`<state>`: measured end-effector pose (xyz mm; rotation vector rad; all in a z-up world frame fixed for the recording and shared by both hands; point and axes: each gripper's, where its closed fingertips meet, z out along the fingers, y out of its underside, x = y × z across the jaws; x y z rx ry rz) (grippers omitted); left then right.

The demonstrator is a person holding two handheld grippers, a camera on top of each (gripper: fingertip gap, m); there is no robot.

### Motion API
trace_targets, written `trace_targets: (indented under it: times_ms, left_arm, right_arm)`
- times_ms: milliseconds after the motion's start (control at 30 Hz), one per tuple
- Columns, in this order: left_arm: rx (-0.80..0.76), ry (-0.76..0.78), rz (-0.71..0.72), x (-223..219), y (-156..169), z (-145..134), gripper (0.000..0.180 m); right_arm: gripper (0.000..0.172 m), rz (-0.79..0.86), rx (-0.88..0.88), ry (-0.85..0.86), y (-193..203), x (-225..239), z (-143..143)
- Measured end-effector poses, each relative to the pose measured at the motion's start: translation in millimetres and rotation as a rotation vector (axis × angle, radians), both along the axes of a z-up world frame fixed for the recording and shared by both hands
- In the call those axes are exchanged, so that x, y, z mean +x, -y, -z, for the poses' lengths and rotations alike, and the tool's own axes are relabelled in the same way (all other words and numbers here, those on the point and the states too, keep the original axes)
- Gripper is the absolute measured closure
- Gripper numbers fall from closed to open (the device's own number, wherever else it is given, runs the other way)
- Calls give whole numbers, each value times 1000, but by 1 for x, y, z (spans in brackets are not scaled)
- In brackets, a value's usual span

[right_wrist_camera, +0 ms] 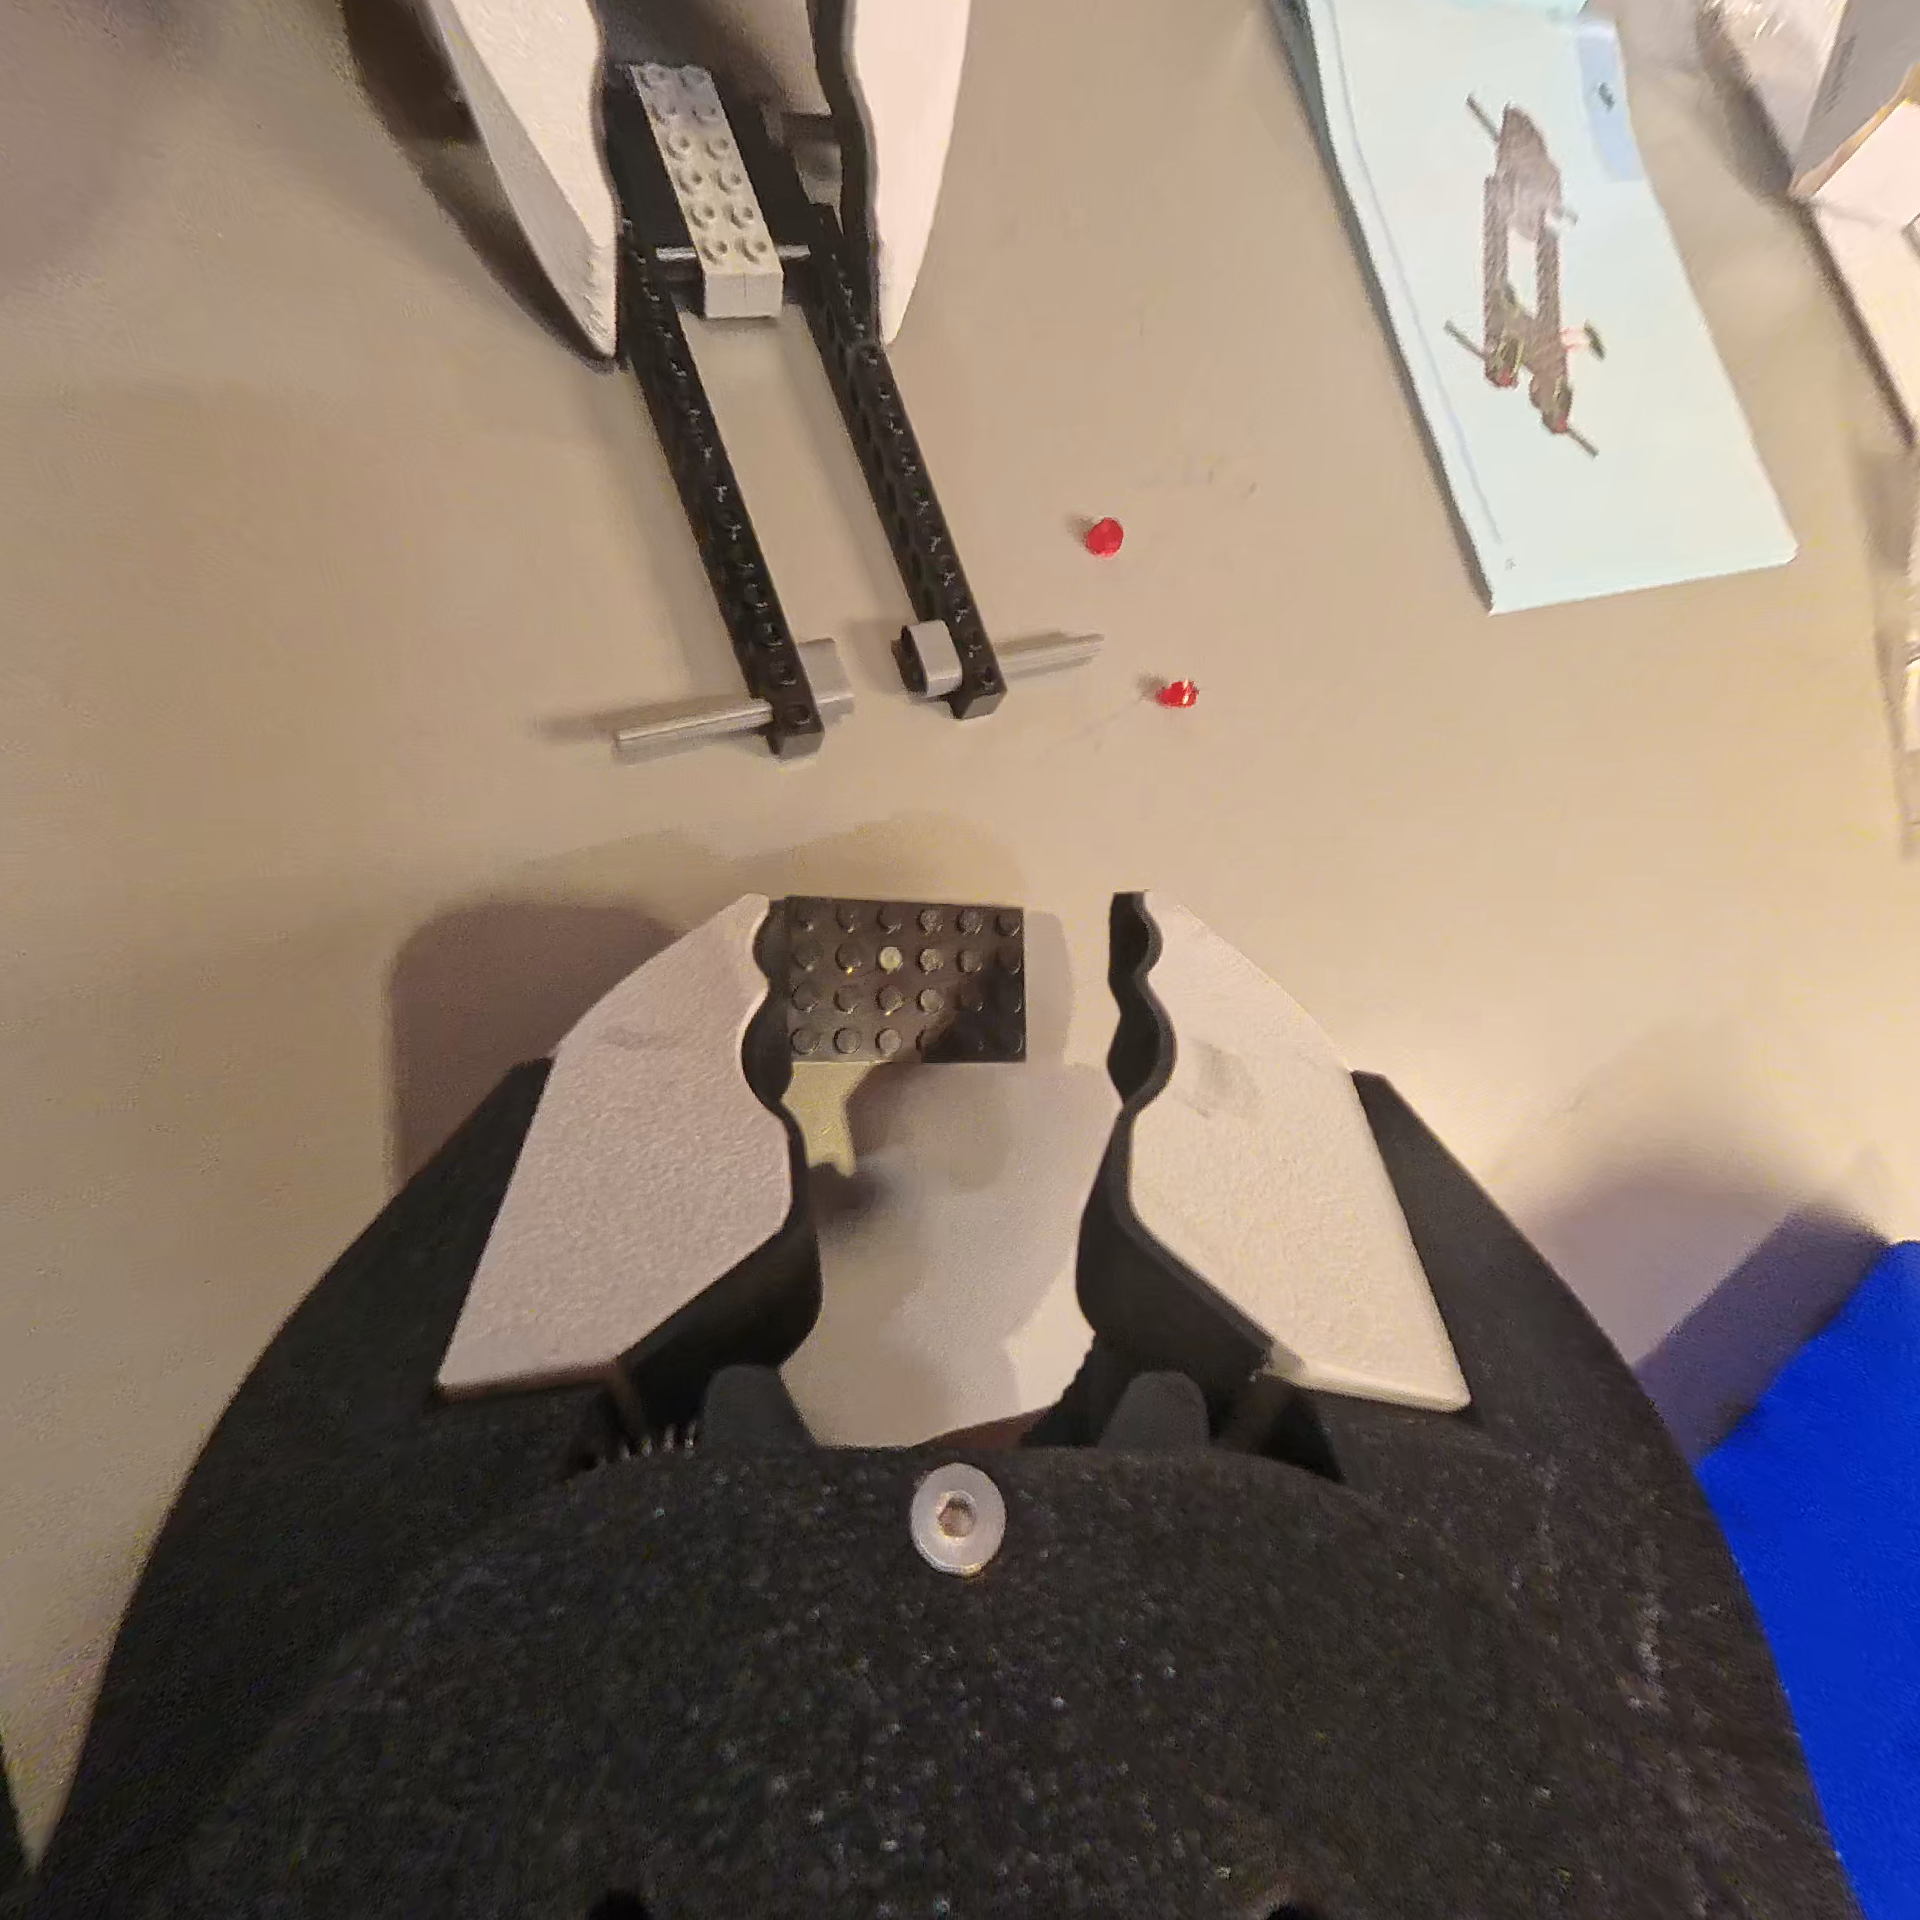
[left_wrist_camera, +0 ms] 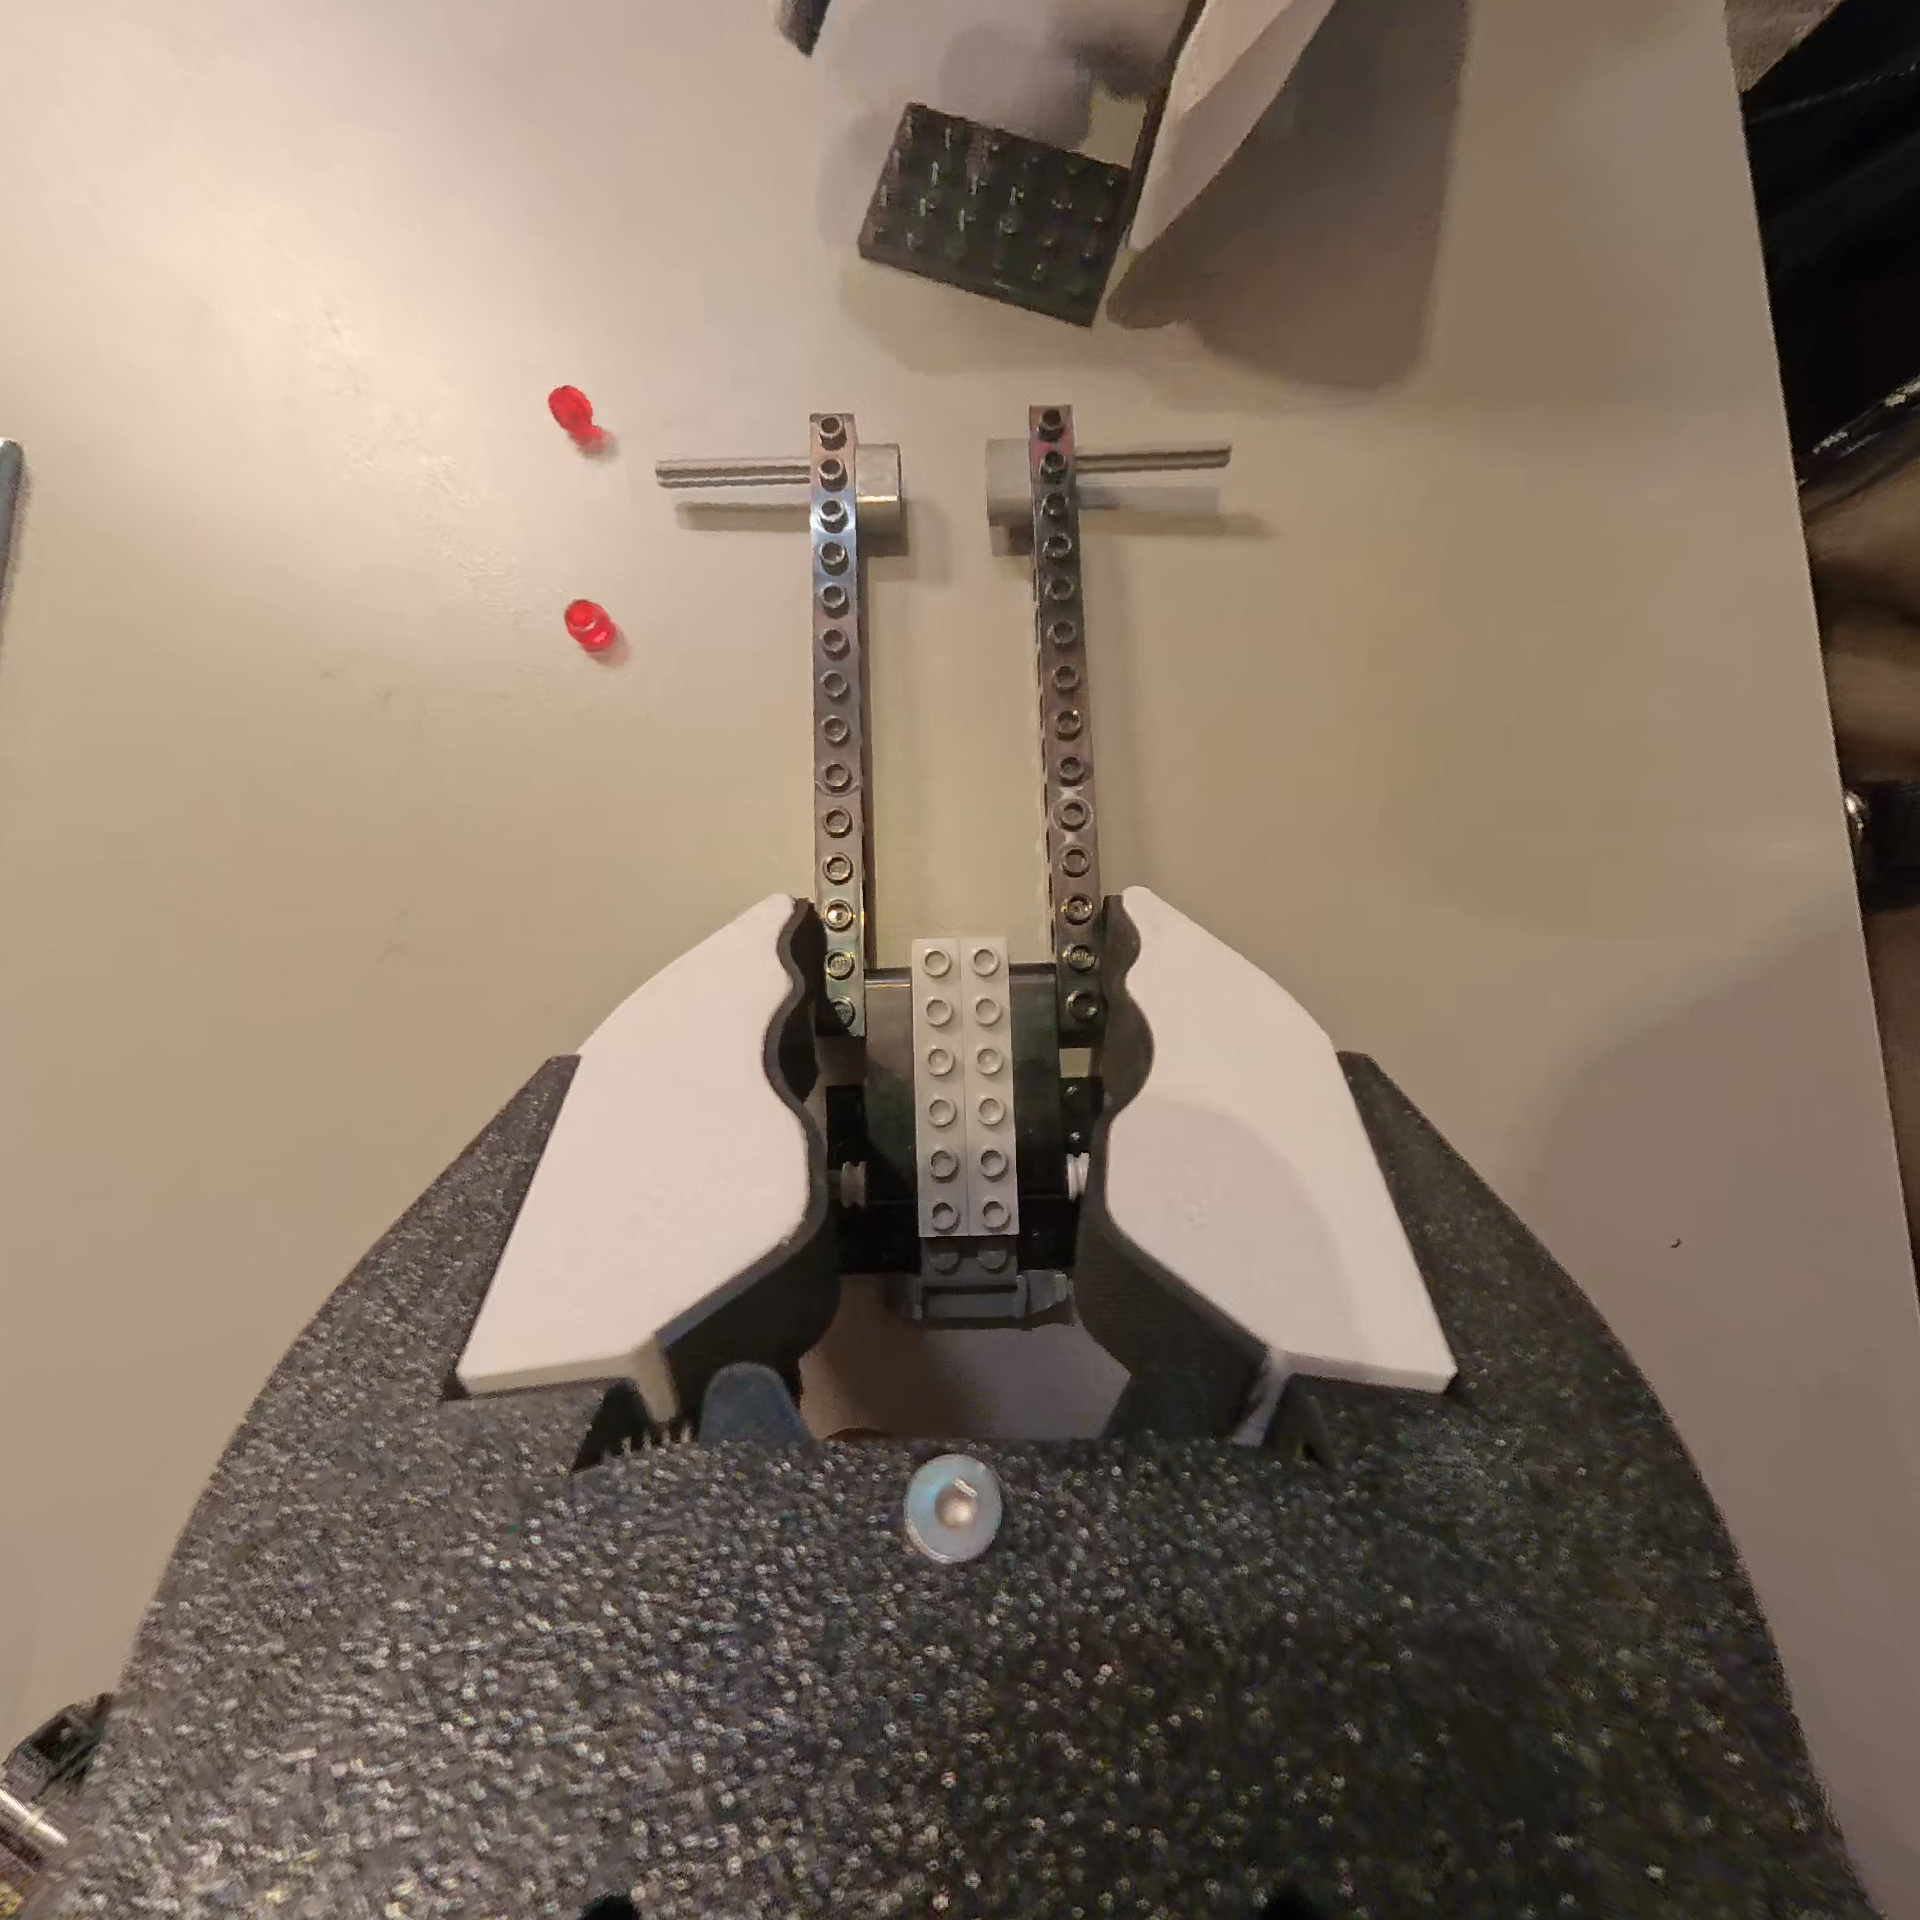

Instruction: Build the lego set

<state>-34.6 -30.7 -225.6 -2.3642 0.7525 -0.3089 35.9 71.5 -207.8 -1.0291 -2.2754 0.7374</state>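
- Left gripper (left_wrist_camera: pixel 961 914), left wrist view: jaws closed partway, pads pressed on the outer flanks of the black brick frame (left_wrist_camera: pixel 961 1049) in the lower middle of the frame. I have it by the near end, where the crosspiece and the grey plate (left_wrist_camera: pixel 966 1091) tie the two long beams together.
- I judge the frame light and rigid where it is braced. The far beam ends, at upper middle, are joined by nothing visible, so they will likely flex or splay; press-fit joints may pop under a hard squeeze.
- Grey axles (left_wrist_camera: pixel 727 470) stick out sideways at the far ends; they look easy to snag.
- Two red studs (left_wrist_camera: pixel 582 623) lie loose at left of the frame, well clear of the frame. Tiny, probably prone to rolling.
- Right gripper (right_wrist_camera: pixel 940 914), right wrist view: jaws wide open, nothing gripped. The black studded plate (right_wrist_camera: pixel 904 977) lies flat between the fingers at mid-frame; the left finger is at its edge, and a clear gap shows to the right finger.
- Plate is thin, stiff and light; I'd take it across the short edges.
- Surface: smooth beige table (right_wrist_camera: pixel 312 623), likely low friction.
- Room: instruction booklet (right_wrist_camera: pixel 1590 312) upper right, blue object (right_wrist_camera: pixel 1829 1507) lower right.
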Motion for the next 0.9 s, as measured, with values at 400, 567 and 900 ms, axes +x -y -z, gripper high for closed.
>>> trace_targets:
  times_ms: [400, 567, 900]
  left_arm:
    - [-65, 371, -249, -16, -13, -22, 128]
    - [-106, 605, -354, -22, -18, -32, 128]
    - [-40, 1256, -449, -34, -31, -85, 128]
  right_arm:
    - [113, -136, 320, -178, 5, -24, -20]
    - [113, -180, 528, -334, 13, -51, -43]
    - [117, -173, 719, -683, 31, -76, -77]
